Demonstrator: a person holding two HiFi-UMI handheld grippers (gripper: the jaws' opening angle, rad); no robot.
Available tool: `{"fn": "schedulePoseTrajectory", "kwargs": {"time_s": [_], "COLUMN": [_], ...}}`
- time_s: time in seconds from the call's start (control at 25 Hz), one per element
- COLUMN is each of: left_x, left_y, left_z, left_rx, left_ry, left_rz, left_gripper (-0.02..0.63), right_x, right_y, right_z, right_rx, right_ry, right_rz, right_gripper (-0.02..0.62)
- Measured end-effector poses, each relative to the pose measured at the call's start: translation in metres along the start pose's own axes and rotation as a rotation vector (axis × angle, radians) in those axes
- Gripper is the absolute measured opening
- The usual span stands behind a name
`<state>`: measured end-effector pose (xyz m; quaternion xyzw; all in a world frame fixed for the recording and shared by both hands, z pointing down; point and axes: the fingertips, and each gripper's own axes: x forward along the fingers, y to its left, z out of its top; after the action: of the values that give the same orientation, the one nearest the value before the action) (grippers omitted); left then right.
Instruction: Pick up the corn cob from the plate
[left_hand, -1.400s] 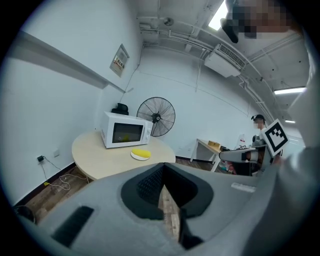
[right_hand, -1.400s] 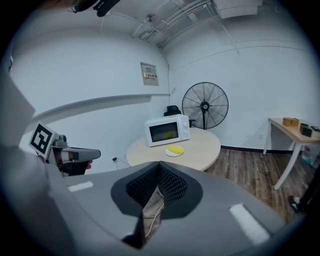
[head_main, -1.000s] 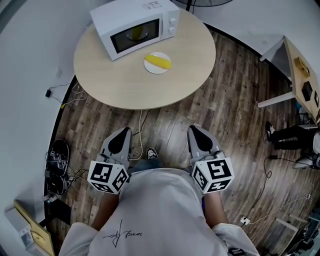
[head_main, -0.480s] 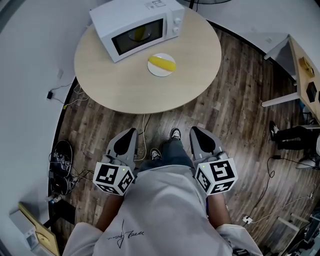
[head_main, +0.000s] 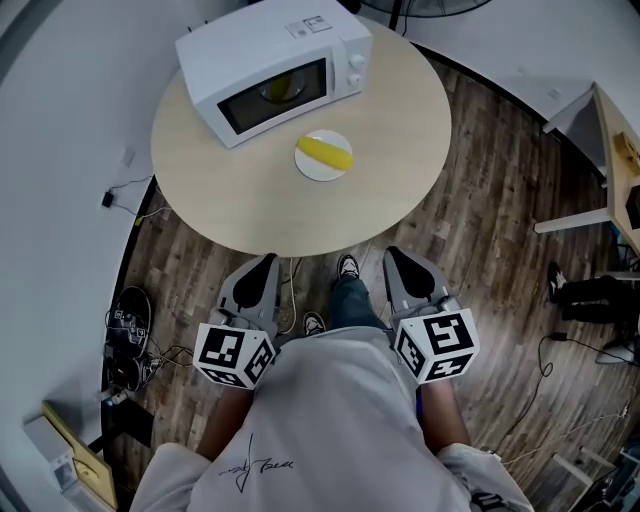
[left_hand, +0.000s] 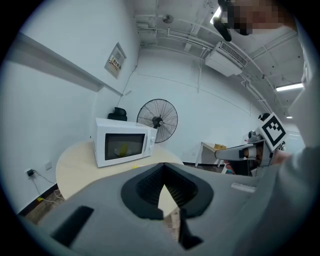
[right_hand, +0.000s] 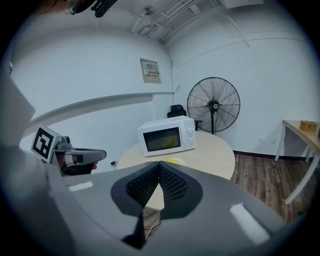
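Before us on the round table the corn lies on its white plate, just in front of the microwave and a little to the right of its door. We are in the approach, with nothing reached for yet. Both grippers are held low at our waist, short of the table's near edge and well apart from the plate.

The left gripper has its jaws together with nothing between them. The right gripper is the same, its tips meeting and empty. Each gripper view looks across the tabletop toward the microwave, and the right one shows the plate just over its jaw tips.

Next, we judge, one gripper must go out over the table and part its jaws wide enough for the cob. It should then come down on the cob across its width, so that it does not roll off the plate. The right gripper seems the nearer one.

Against a second ago, we have stepped closer. The table edge, which lay well ahead of the gripper tips, now sits right at them, and the plate is nearer to us. Corn and plate lie as they did, and the jaws have stayed closed.
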<state>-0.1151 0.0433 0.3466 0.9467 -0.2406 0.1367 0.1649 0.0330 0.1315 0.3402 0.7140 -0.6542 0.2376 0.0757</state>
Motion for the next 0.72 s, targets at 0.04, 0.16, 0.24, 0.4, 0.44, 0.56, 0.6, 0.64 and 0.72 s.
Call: {"fn": "schedulePoseTrajectory", "kwargs": {"time_s": [0.04, 0.16, 0.24, 0.4, 0.44, 0.56, 0.6, 0.64, 0.72], "left_x": [0.008, 0.032, 0.047, 0.072, 0.077, 0.092, 0.097, 0.101, 0.108], "left_y": [0.0, 0.002, 0.004, 0.004, 0.004, 0.003, 0.002, 0.0, -0.002], "left_z": [0.003, 0.012, 0.017, 0.03, 0.033, 0.037, 0.038, 0.038, 0.038], "left_rx": [-0.001, -0.008, -0.011, -0.011, -0.002, 0.054, 0.061, 0.059, 0.047], "left_ry": [0.001, -0.001, -0.002, -0.014, -0.015, -0.007, -0.005, -0.004, -0.005], "left_rz": [0.005, 0.022, 0.034, 0.06, 0.071, 0.107, 0.114, 0.118, 0.127], "left_gripper": [-0.003, -0.003, -0.003, -0.003, -0.003, -0.003, -0.003, -0.003, -0.003], "right_x": [0.006, 0.025, 0.037, 0.059, 0.064, 0.079, 0.084, 0.087, 0.093], "right_y": [-0.006, -0.023, -0.032, -0.051, -0.055, -0.066, -0.069, -0.071, -0.075], "right_z": [0.004, 0.017, 0.023, 0.038, 0.041, 0.047, 0.048, 0.05, 0.055], "right_rx": [-0.003, -0.013, -0.02, -0.035, -0.037, -0.044, -0.047, -0.05, -0.06], "right_ry": [0.0, 0.002, 0.006, 0.007, 0.007, 0.014, 0.016, 0.017, 0.016], "right_rz": [0.008, 0.038, 0.061, 0.1, 0.109, 0.141, 0.153, 0.166, 0.187], "right_gripper": [0.012, 0.012, 0.012, 0.012, 0.012, 0.012, 0.012, 0.012, 0.012]}}
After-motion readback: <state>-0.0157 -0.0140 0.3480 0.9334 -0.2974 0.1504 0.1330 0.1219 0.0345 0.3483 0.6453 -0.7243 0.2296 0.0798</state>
